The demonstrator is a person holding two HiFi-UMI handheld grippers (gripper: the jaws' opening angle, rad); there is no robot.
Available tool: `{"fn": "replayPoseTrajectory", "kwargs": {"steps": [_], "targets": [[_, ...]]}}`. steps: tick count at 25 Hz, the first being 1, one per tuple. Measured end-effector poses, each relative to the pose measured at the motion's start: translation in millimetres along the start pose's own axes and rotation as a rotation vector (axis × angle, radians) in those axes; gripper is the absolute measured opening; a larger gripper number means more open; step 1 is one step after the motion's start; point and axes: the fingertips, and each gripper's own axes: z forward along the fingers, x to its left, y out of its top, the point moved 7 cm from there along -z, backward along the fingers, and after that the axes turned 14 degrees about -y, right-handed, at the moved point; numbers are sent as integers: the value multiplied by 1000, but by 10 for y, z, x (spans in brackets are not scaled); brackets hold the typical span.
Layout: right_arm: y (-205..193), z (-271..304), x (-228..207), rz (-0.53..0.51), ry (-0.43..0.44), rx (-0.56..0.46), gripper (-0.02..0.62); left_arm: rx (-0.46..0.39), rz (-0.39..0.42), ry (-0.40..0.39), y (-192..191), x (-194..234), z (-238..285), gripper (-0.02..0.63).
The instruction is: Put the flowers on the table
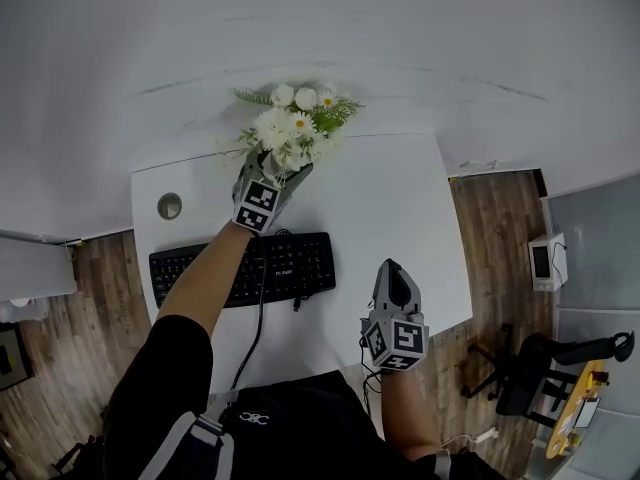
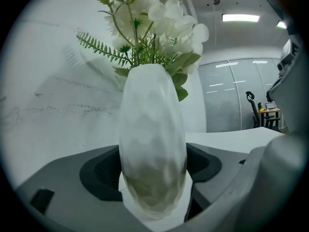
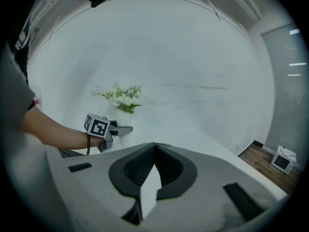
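Note:
A bunch of white flowers (image 1: 295, 123) with green fern sprigs stands in a tall white faceted vase (image 2: 152, 110) at the far edge of the white table (image 1: 400, 198), close to the wall. My left gripper (image 1: 272, 176) is shut on the vase's lower body, with a jaw on each side. The vase is upright; I cannot tell whether its base touches the table. In the right gripper view the flowers (image 3: 123, 96) and the left gripper (image 3: 110, 128) show at the left. My right gripper (image 1: 392, 280) hovers over the table's near right part, shut and holding nothing.
A black keyboard (image 1: 245, 268) lies on the near left of the table, its cable running toward me. A round cable hole (image 1: 170, 206) sits at the left. A black office chair (image 1: 530, 373) and a small white box (image 1: 545, 260) stand on the wooden floor at the right.

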Motion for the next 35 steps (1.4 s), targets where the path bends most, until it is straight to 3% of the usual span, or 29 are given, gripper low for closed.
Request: {"fn": "replayPoseTrajectory", "kwargs": {"steps": [4,6,9,11,15,18,27,31,35], "targets": [[-38,-22,2,3,5,9,3,11,-30,11,-37,-10,-24,405],[-49,-32,0,4,9,10,3,21,-44,25,-47,-11,-67,502],[-50,-57,-10,13,17,11,3,37,-53,54,-41,-41,-217,518],[-12,-97,-5,20,22,2,3,45,-53,79,5,-89,-395,452],[156,-210,-13,43,64,-44,3,24,-59,159,197,-282,-853,167],[298,-335,1,77,173,-110,3,31,-49,244,412,-510,-1222,2],[688,-692,-65,126,403,-246,3,9,-81,523,1221,-1476,-2313,2],[821,-924,-87,118,450,-301,2,-5,-129,643,1389,-2098,-2761,2],[891,-1078,-143,115,477,-322,2,11,-173,694,1459,-2590,-3042,2]]}}
